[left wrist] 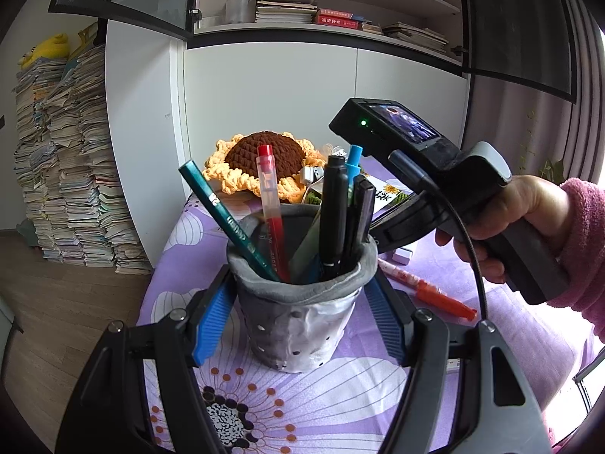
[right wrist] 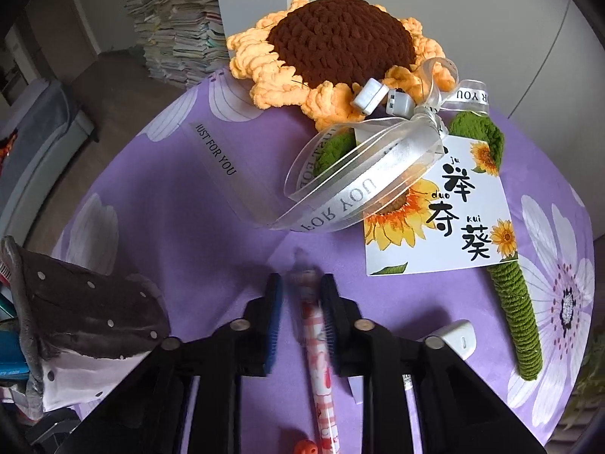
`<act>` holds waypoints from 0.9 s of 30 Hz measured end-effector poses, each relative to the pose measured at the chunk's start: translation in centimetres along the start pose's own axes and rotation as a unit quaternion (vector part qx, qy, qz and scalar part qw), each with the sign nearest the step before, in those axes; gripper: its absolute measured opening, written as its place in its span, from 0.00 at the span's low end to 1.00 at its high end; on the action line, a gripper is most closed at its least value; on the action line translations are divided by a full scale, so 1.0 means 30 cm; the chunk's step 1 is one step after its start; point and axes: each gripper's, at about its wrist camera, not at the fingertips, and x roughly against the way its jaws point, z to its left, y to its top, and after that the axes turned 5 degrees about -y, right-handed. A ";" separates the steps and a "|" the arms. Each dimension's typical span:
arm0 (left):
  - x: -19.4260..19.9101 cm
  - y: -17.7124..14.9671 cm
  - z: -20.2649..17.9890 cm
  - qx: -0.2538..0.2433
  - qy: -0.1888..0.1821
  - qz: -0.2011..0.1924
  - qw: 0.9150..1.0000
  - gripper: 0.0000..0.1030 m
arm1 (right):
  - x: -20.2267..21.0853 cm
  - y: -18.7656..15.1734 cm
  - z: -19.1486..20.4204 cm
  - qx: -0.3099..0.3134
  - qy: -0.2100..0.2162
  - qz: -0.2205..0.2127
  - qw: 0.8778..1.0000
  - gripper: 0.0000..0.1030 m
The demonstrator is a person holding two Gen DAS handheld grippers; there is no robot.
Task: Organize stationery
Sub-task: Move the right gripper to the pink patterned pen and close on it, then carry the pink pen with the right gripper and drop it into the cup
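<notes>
A grey fabric pen holder (left wrist: 302,302) stands on the purple flowered cloth and holds several pens and a green pencil (left wrist: 230,223). My left gripper (left wrist: 302,317) has its blue pads on both sides of the holder, shut on it. In the right wrist view the holder (right wrist: 87,325) is at the left edge. My right gripper (right wrist: 300,321) straddles a red-and-white patterned pen (right wrist: 319,363) lying on the cloth, jaws close around it with a small gap. The same pen (left wrist: 427,289) shows behind the holder in the left wrist view.
A crocheted sunflower (right wrist: 340,49) with ribbon and a printed card (right wrist: 438,212) lies at the table's far side. A white eraser (right wrist: 457,338) sits right of my right gripper. Stacks of books (left wrist: 64,166) stand on the floor at left.
</notes>
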 end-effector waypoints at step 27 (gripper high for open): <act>-0.009 0.004 -0.008 -0.006 0.002 0.008 1.000 0.66 | 0.768 -0.198 0.032 -0.025 0.024 -0.316 0.948 0.10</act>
